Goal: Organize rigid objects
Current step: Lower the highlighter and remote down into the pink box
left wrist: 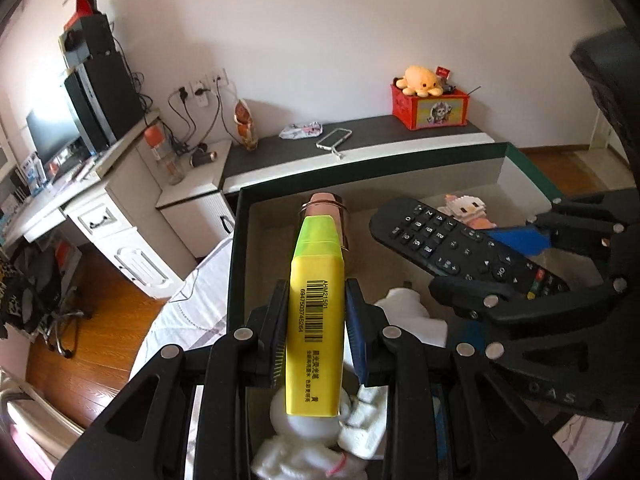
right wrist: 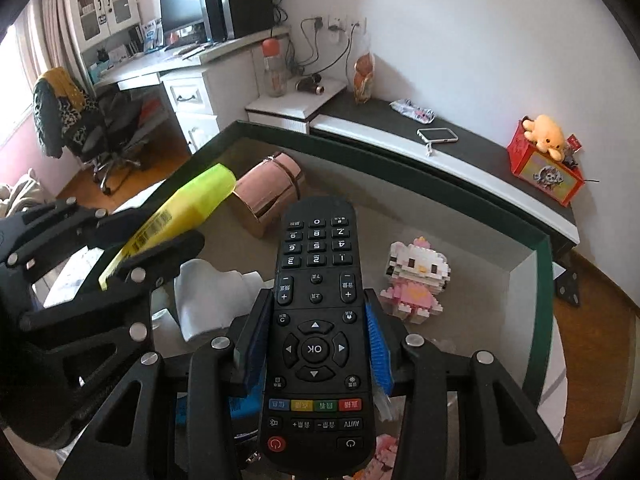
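Note:
My left gripper (left wrist: pixel 316 300) is shut on a yellow highlighter (left wrist: pixel 316 320), held above the open dark-green box (left wrist: pixel 240 248). My right gripper (right wrist: pixel 318 312) is shut on a black remote control (right wrist: pixel 316 320), also above the box. In the left wrist view the remote (left wrist: pixel 440 240) and right gripper (left wrist: pixel 560 264) are to the right. In the right wrist view the highlighter (right wrist: pixel 180 212) and left gripper (right wrist: pixel 132 256) are at left. In the box lie a rose-gold cylinder (right wrist: pixel 268 192), a pink block figure (right wrist: pixel 416 276) and a white object (right wrist: pixel 208 296).
The box sits on a bed with a striped sheet (left wrist: pixel 192 312). Behind it is a dark low shelf (right wrist: pixel 480 148) with a phone case (right wrist: pixel 438 135) and a red box topped with an orange plush (right wrist: pixel 544 156). A white desk (right wrist: pixel 192 80) and office chair (right wrist: pixel 104 128) stand at left.

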Tool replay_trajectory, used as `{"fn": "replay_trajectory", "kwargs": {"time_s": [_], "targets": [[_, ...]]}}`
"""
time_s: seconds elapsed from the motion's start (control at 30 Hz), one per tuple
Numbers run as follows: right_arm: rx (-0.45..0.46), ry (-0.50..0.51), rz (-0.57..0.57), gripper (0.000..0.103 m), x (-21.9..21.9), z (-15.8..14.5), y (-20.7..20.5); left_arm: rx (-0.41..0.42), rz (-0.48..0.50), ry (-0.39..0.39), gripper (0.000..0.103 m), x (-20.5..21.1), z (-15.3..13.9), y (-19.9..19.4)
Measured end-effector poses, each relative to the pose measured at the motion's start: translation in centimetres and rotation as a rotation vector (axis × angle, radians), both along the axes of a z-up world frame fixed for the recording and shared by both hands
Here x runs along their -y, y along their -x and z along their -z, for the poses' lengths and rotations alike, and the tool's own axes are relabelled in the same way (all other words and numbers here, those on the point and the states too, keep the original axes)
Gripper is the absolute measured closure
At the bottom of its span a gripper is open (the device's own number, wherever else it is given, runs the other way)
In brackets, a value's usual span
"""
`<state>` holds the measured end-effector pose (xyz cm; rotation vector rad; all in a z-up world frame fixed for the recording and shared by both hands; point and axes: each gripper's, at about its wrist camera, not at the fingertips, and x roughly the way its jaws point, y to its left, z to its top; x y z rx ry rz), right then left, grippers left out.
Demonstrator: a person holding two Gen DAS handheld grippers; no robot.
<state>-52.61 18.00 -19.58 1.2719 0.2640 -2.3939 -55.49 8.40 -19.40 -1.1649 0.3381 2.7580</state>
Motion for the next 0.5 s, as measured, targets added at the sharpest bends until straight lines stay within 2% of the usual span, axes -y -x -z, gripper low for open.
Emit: {"fn": "replay_trajectory", "kwargs": {"time_s": [0.17,0.37,0.5], "targets": [[0.035,-0.005,-0.009,0.058,0.5,0.4,0.9,0.021,0.003,-0.002,0.076,0.2,0.3,1.2],[0.079,-0.034,-0.017,0.058,0.8,0.8,1.6,0.036,0.008,0.03,0.076,-0.1,0.6,1.7],[0.079,-0.032,-0.023,0.058,0.9,0.8,1.7,0.05,0.011,0.038,0.076,-0.1,0.9,2.0]]}}
